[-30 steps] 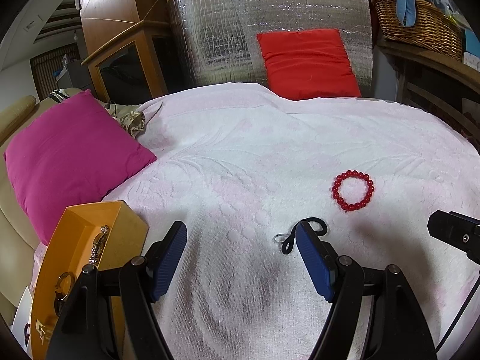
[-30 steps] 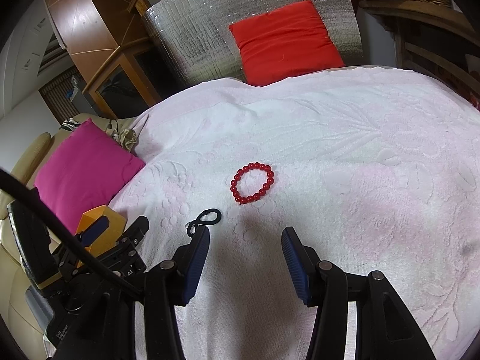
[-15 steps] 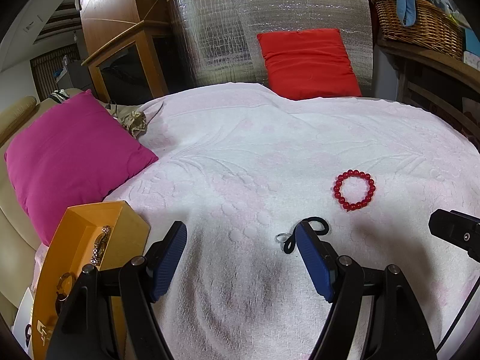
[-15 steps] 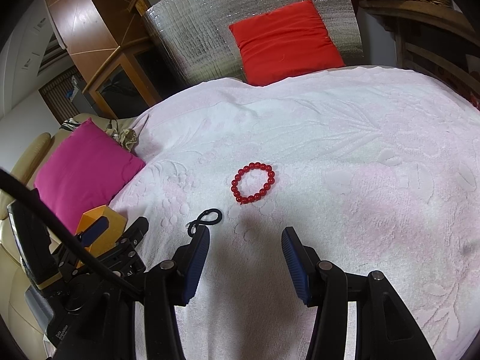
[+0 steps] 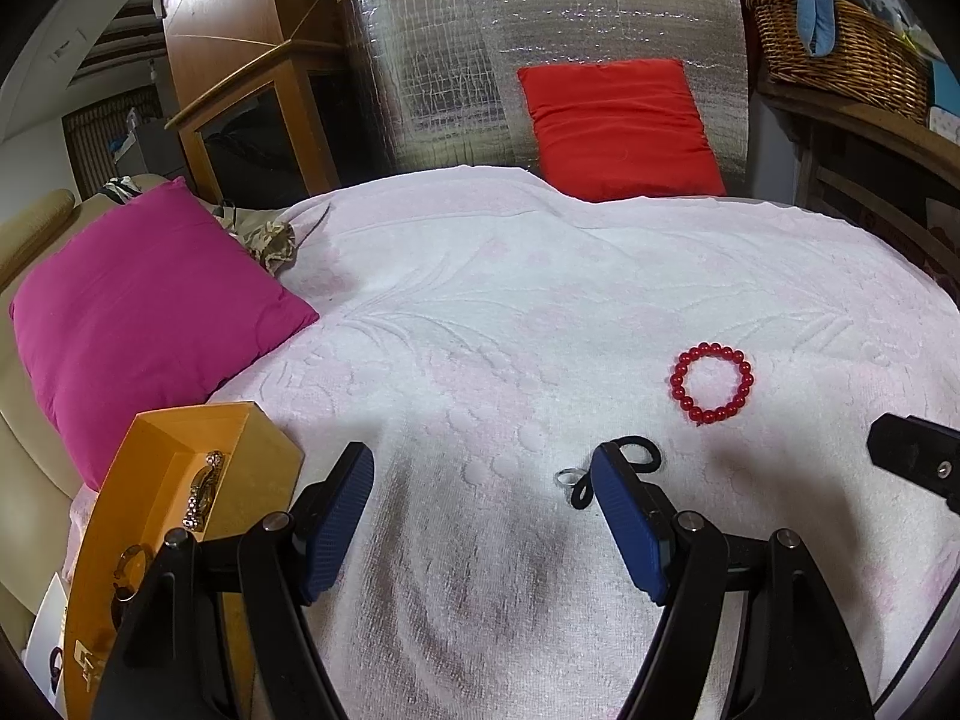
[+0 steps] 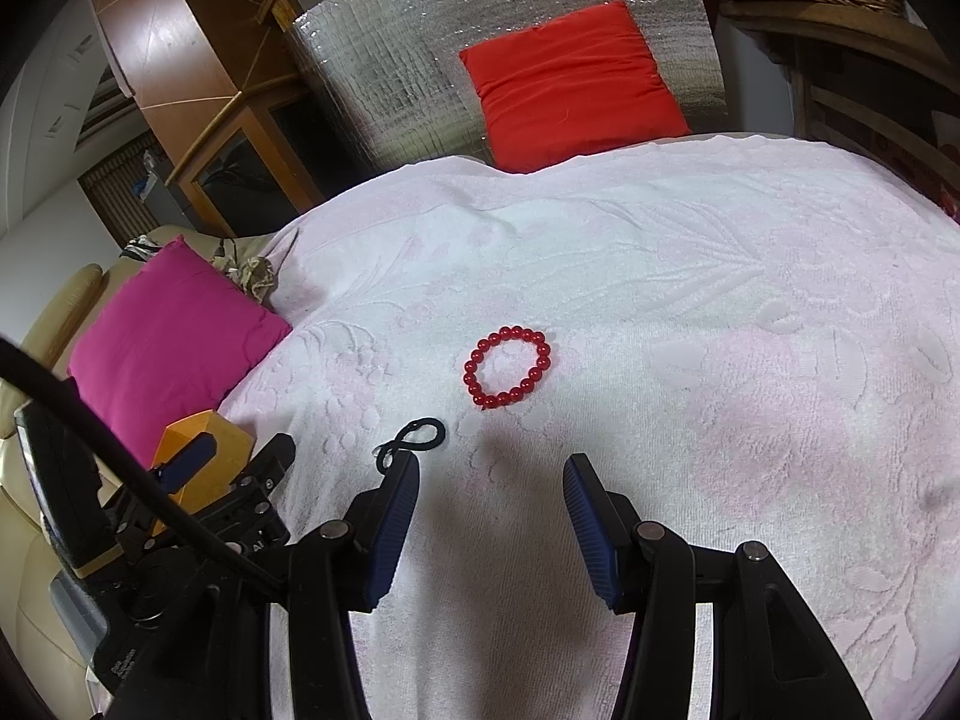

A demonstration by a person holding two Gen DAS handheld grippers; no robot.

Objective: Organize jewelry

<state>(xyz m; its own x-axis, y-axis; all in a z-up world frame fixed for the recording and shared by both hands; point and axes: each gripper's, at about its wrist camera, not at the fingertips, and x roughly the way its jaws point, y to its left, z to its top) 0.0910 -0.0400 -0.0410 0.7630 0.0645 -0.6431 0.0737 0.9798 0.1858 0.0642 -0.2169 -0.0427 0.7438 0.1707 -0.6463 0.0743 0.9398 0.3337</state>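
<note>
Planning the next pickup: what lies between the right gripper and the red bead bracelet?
Only bare white towel. In the right wrist view, the right gripper is open with nothing between it and the red bead bracelet; the black hair tie sits off to the left.

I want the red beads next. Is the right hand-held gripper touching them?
Apart. The right wrist view shows bare towel between the open right hand-held gripper and the red bead bracelet.

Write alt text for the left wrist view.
The open left gripper hovers over a white towel, empty. A black cord loop and small silver ring lie by its right finger, a red bead bracelet beyond, an orange box at left.
</note>
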